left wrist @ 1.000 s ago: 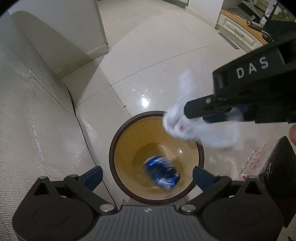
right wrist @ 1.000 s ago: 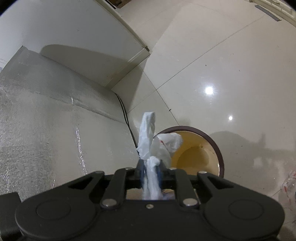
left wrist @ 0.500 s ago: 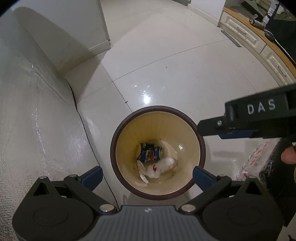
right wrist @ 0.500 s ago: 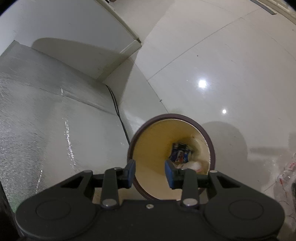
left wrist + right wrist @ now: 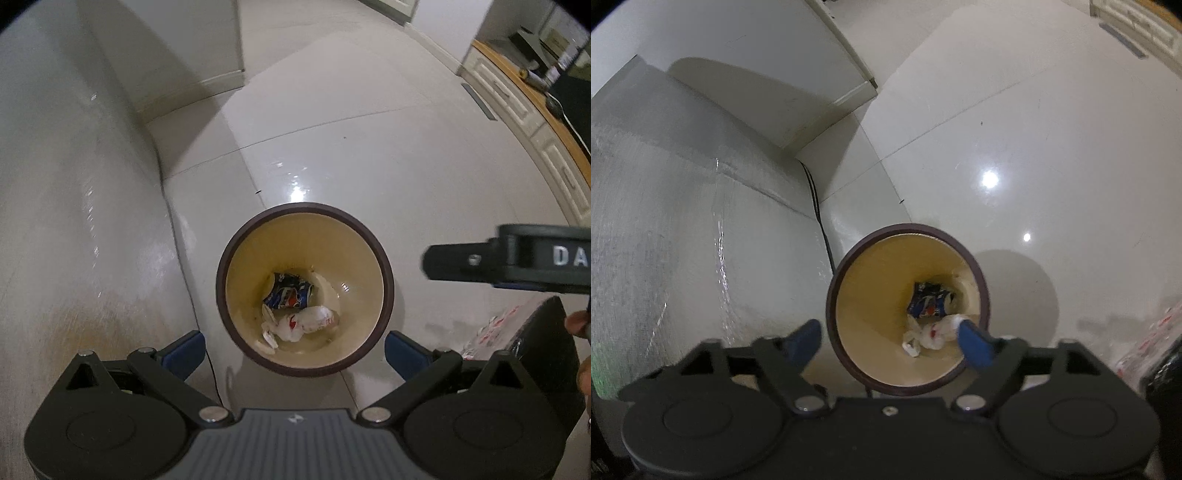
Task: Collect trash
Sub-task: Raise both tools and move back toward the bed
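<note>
A round bin with a brown rim (image 5: 221,295) and a cream inside stands on the tiled floor. At its bottom lie a crushed blue can (image 5: 290,293) and a crumpled white wad with red marks (image 5: 308,323). My left gripper (image 5: 294,352) hangs above the bin, open and holding nothing. My right gripper (image 5: 889,341) is also over the bin (image 5: 834,295); its jaws are opening with nothing between them. The can (image 5: 929,301) and the wad (image 5: 932,334) show below it. In the left wrist view the right gripper (image 5: 443,262) reaches in from the right edge.
A silver foil-covered surface (image 5: 74,221) rises left of the bin, with a black cable (image 5: 820,229) along its foot. A clear wrapper with red print (image 5: 495,325) and a black object (image 5: 543,354) lie at the right. A person's fingers (image 5: 578,325) show there. Cabinets (image 5: 535,110) stand far right.
The right gripper let go of the white wad, which dropped into the bin beside the can. Its jaws spread wide. In the left view it has drawn off to the right.
</note>
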The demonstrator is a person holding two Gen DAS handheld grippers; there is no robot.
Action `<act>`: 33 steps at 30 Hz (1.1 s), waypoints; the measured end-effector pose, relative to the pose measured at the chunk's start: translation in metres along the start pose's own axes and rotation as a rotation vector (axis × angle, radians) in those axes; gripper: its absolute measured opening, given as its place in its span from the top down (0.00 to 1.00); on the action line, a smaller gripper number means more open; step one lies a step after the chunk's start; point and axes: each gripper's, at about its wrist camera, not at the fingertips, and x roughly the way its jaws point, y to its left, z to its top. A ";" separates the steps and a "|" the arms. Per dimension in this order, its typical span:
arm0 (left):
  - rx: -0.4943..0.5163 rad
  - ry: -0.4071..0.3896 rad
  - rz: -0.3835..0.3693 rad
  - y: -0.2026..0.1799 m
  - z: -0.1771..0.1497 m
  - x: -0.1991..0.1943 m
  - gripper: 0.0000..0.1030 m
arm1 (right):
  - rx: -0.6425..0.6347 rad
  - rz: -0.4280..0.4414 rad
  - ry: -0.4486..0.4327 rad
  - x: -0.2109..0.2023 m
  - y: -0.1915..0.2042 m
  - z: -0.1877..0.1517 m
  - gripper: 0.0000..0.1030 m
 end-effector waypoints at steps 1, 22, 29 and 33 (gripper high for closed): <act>-0.018 -0.003 0.005 0.001 -0.004 -0.004 0.01 | -0.002 -0.005 -0.001 -0.003 -0.001 -0.002 0.12; -0.284 -0.072 0.106 0.015 -0.065 -0.094 0.00 | -0.196 -0.131 -0.074 -0.095 -0.011 -0.047 0.00; -0.298 -0.110 0.105 0.007 -0.081 -0.127 0.00 | -0.250 -0.164 -0.121 -0.129 -0.011 -0.066 0.00; -0.282 -0.147 0.129 -0.004 -0.089 -0.149 0.00 | -0.259 -0.189 -0.159 -0.147 -0.011 -0.076 0.00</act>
